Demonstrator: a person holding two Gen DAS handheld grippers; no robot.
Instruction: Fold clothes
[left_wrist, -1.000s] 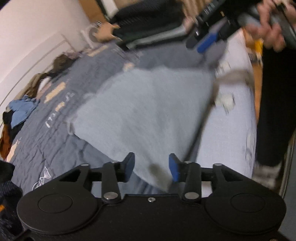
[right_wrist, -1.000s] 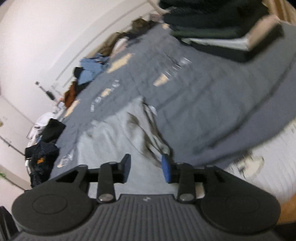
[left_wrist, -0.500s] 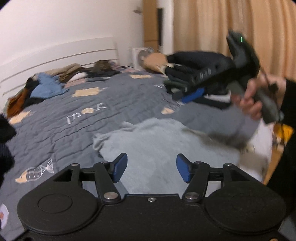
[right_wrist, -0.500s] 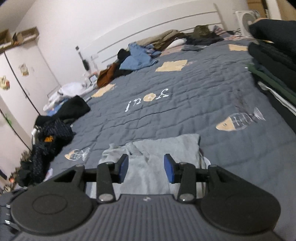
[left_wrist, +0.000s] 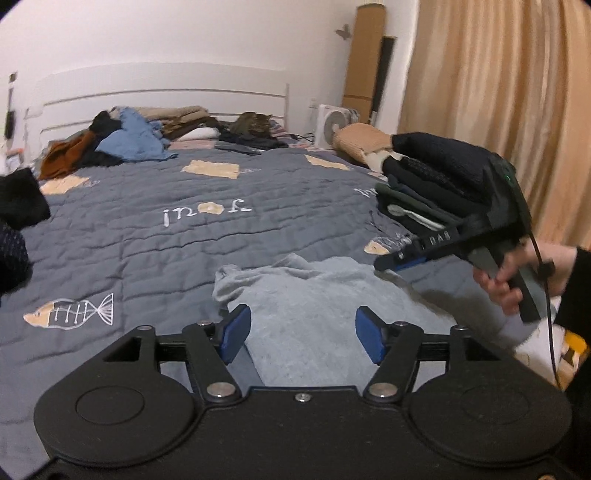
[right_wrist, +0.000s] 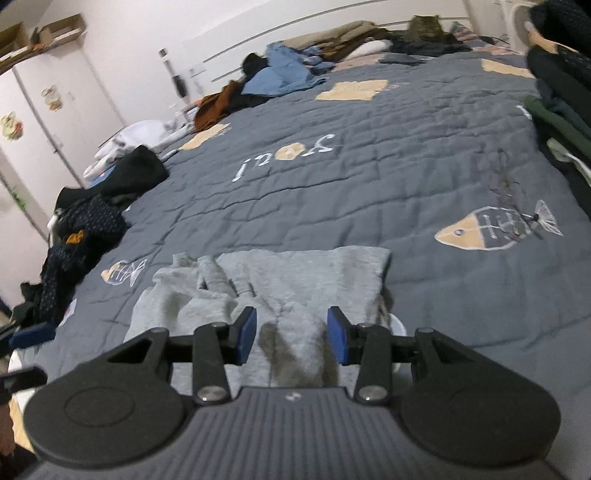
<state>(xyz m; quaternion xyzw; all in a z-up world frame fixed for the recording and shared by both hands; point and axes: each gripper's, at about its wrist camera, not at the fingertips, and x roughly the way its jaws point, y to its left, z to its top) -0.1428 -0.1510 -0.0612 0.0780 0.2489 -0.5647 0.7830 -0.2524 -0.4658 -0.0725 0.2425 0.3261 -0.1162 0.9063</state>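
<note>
A light grey knitted garment (left_wrist: 314, 295) lies rumpled at the near edge of a grey quilted bedspread (left_wrist: 147, 236) with white upside-down script, unreadable, and fish-skeleton patches. Left gripper (left_wrist: 303, 334) and right gripper (right_wrist: 291, 334) hover above it, jaws wide apart, empty. Folded dark clothes (left_wrist: 424, 184) are stacked far right, before beige curtains (left_wrist: 498, 92).

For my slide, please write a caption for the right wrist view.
Open right claw above a crumpled grey garment on the quilted bed.

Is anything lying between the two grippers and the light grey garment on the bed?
Nothing visible. The light grey garment lies directly ahead of the open right gripper and open left gripper, on the grey quilt; other clothes sit off to the sides.
</note>
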